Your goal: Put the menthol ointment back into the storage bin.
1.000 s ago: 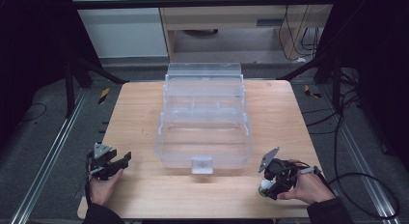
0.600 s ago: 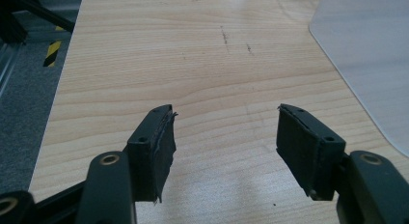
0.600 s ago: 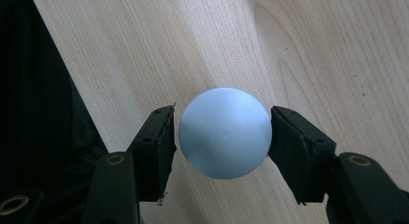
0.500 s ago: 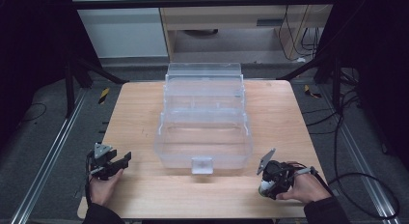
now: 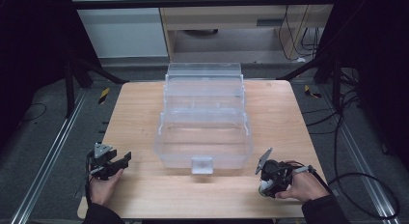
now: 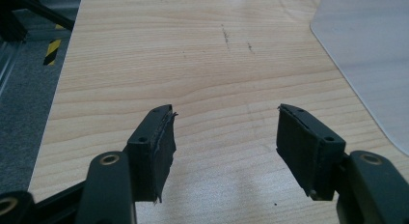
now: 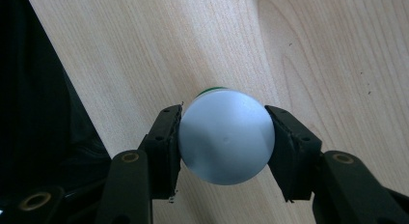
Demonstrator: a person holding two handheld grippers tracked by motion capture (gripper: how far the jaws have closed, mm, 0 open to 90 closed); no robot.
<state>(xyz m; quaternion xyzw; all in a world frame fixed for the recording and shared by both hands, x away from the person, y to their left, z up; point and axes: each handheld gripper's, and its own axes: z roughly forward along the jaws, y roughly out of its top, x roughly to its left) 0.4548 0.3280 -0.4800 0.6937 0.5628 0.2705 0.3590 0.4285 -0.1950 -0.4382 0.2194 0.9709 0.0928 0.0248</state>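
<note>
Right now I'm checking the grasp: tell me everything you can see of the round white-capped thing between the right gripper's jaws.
The white-capped container shows a smooth, matte, pale round top with a thin green edge peeking out behind it. It stands on the wooden table near the front right edge. The right gripper has just been closing; both pads press its sides. Its body is hidden.

The pale wooden tabletop (image 5: 144, 118) looks smooth and matt, with fine grain. The clear plastic storage box (image 5: 205, 122) is glossy. The round white smooth cap (image 7: 225, 134) looks matt.
</note>
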